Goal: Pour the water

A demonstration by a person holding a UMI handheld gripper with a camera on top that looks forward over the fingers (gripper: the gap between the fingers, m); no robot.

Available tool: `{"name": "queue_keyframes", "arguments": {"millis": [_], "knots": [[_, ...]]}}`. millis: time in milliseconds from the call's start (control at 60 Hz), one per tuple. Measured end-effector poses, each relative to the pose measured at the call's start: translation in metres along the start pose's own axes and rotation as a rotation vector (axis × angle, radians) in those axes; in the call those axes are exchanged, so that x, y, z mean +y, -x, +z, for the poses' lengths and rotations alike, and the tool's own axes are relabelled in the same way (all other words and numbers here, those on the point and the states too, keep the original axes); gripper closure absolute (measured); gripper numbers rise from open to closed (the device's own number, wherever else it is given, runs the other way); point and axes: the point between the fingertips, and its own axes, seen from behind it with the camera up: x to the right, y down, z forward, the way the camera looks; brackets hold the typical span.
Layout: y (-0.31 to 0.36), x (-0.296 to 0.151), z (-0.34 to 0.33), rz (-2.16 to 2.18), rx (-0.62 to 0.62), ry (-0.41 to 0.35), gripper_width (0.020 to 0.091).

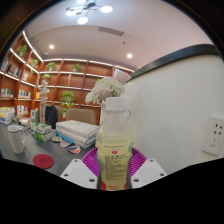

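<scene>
A pale yellow plastic bottle (pixel 115 145) with a white cap and a printed label stands upright between my gripper's (pixel 113 166) two fingers. Both magenta pads (pixel 92 160) press against its sides, so the gripper is shut on it. The bottle is lifted, with the grey table (pixel 30 168) lower down behind it. A clear glass (pixel 15 138) stands on that table, well off to the left beyond the fingers. A red round lid or coaster (pixel 43 160) lies on the table between the glass and the bottle.
A stack of books (pixel 76 132) and a dark box (pixel 42 131) sit at the table's back. A white flower bunch (pixel 104 90) rises behind the bottle. A white wall with a socket (pixel 213 136) runs along the right. Shelves with plants (pixel 25 75) line the far left.
</scene>
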Motion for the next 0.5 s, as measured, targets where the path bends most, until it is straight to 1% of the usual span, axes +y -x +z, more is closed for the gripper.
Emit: {"name": "queue_keyframes", "arguments": {"millis": [117,250,267,367,417,500], "knots": [[0.026,-0.013,-0.004,-0.168,-0.041,0.007,0.0773],[0.081,-0.035,-0.007,-0.457,-0.111,-0.015,0.0773],[0.081,-0.038,0.0,-0.486,-0.139,-0.014,0.0774],[0.134,-0.048,-0.002,-0.7,-0.156,-0.042,0.0773],[0.15,-0.052,-0.002,-0.815,-0.162,-0.036,0.0774],[0.182,-0.056,0.0,-0.981,-0.175,-0.058,0.0773]]}}
